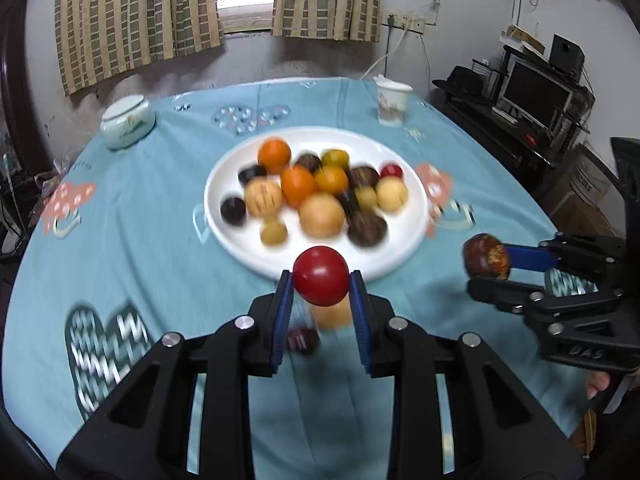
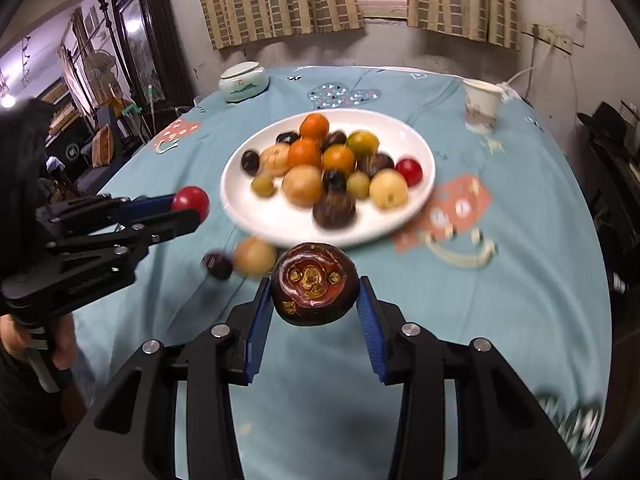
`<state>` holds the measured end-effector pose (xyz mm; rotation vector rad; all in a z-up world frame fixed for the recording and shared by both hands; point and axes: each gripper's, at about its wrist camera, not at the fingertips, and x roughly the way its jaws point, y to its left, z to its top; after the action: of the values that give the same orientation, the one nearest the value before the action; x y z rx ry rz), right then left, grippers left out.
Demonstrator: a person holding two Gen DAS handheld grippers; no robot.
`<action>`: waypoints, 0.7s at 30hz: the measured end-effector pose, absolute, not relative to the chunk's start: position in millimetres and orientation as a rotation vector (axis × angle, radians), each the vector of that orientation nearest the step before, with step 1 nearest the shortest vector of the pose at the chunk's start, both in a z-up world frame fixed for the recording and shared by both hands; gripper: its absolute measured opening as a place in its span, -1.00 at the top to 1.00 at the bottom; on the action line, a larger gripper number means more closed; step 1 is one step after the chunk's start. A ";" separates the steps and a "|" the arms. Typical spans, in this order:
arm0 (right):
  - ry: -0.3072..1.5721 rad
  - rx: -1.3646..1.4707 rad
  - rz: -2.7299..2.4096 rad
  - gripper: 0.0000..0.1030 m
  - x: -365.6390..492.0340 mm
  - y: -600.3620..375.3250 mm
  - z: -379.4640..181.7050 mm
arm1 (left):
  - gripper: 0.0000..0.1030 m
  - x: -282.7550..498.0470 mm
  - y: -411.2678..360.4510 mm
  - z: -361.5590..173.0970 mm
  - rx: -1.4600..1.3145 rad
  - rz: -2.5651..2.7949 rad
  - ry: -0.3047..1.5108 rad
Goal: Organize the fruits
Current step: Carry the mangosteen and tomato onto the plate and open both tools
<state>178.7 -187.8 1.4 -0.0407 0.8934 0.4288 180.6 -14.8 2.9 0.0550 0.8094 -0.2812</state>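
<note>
A white plate [image 1: 404, 248] [image 2: 372, 228] in the middle of the table holds several fruits: oranges, pale yellow pears, dark plums, small green ones and a red one. My left gripper [image 1: 321, 282] [image 2: 191, 207] is shut on a red round fruit [image 1: 321, 276] [image 2: 191, 200], held above the cloth just in front of the plate. My right gripper [image 2: 315, 286] [image 1: 486, 268] is shut on a dark brown fruit [image 2: 315, 284] [image 1: 486, 256], right of the left gripper. A yellow fruit [image 2: 255, 257] [image 1: 331, 316] and a dark plum [image 2: 218, 266] [image 1: 302, 340] lie on the cloth before the plate.
The round table has a blue patterned cloth [image 1: 160, 264]. A lidded ceramic jar [image 1: 127, 122] [image 2: 243, 81] stands at the back left, a paper cup [image 1: 392, 102] [image 2: 481, 106] at the back right. Shelves with a monitor [image 1: 536, 94] stand to the right.
</note>
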 end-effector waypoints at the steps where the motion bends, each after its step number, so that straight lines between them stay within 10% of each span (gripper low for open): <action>1: 0.893 -0.046 0.427 0.17 195.0 -184.7 2.6 | 0.44 197.9 -13.0 6.7 0.053 -0.279 0.815; 18: 0.941 -0.030 0.386 0.16 274.4 -181.5 -35.6 | 0.43 287.6 -16.0 -30.2 0.041 -0.275 0.930; 21: 0.894 -0.059 0.382 -0.25 275.1 -177.5 -31.5 | -0.01 290.9 -13.9 -29.7 0.026 -0.266 0.943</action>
<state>275.1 -177.5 -31.5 -0.0589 0.8939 0.3823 290.9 -13.9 -29.7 0.0261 0.9426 -0.2661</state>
